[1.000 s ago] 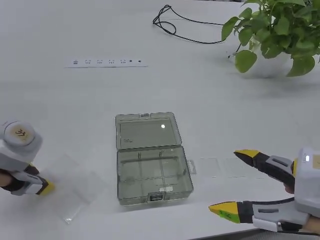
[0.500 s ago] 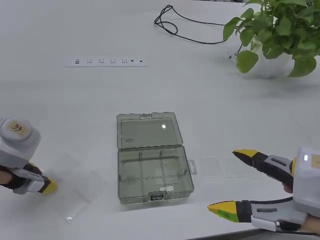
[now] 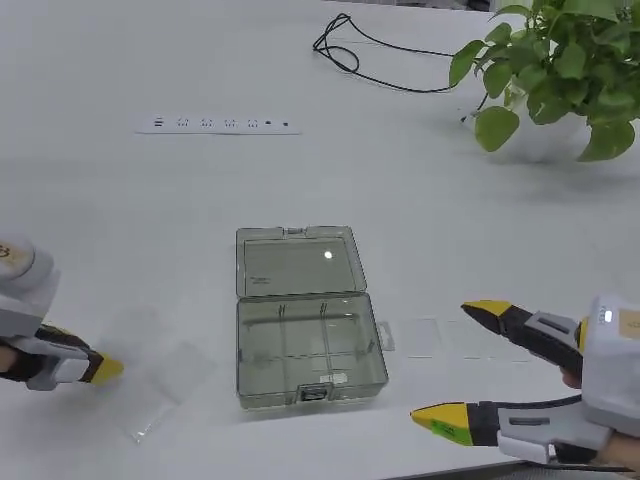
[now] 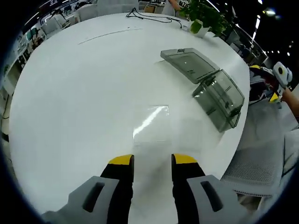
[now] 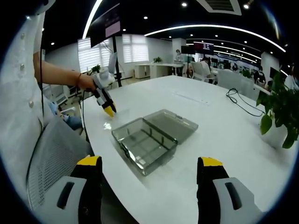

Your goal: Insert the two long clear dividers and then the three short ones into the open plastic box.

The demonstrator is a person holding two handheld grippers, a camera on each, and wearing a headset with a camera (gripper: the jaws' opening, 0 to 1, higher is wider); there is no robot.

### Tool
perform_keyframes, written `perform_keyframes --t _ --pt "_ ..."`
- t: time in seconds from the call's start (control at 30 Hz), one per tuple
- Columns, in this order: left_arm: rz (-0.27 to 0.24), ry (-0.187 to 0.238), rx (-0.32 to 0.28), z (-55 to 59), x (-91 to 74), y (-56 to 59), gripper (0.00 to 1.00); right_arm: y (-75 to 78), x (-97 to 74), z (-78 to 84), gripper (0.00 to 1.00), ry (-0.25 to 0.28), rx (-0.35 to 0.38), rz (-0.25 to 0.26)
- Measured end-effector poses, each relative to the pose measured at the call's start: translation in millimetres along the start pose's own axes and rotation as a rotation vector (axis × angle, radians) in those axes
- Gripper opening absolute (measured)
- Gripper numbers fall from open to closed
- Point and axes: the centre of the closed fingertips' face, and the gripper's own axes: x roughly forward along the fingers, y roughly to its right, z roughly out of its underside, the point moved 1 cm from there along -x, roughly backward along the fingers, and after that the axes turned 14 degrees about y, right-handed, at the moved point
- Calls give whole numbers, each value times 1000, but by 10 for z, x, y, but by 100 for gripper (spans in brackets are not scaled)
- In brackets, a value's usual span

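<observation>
We hold our left tool narrowly parted, empty, near the clear dividers on the bench. Our right tool gapes wide, empty, beside the open box.

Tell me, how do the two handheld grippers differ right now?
The left gripper has its jaws close together; the right gripper spreads them wide. The left faces clear dividers on the table; the right faces the open box. Both have yellow tips and hold nothing.

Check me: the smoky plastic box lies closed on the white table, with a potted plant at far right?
No: the plastic box lies open on the white table, lid folded back, potted plant at far right; the head view shows it.
</observation>
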Motion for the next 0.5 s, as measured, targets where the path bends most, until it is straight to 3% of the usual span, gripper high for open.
perform_keyframes --t 0.13,0.2,0.33,0.5 --pt "14 65 -41 -101 -57 88 30 -10 48 -81 84 8 -4 -3" --pt "46 126 -84 -203 -91 198 30 -26 81 -137 83 18 -4 -9" --pt "78 196 -125 -335 -156 345 30 -43 141 -229 80 31 22 -4" --pt "144 312 -140 -605 -245 658 30 -110 244 -445 75 67 47 3"
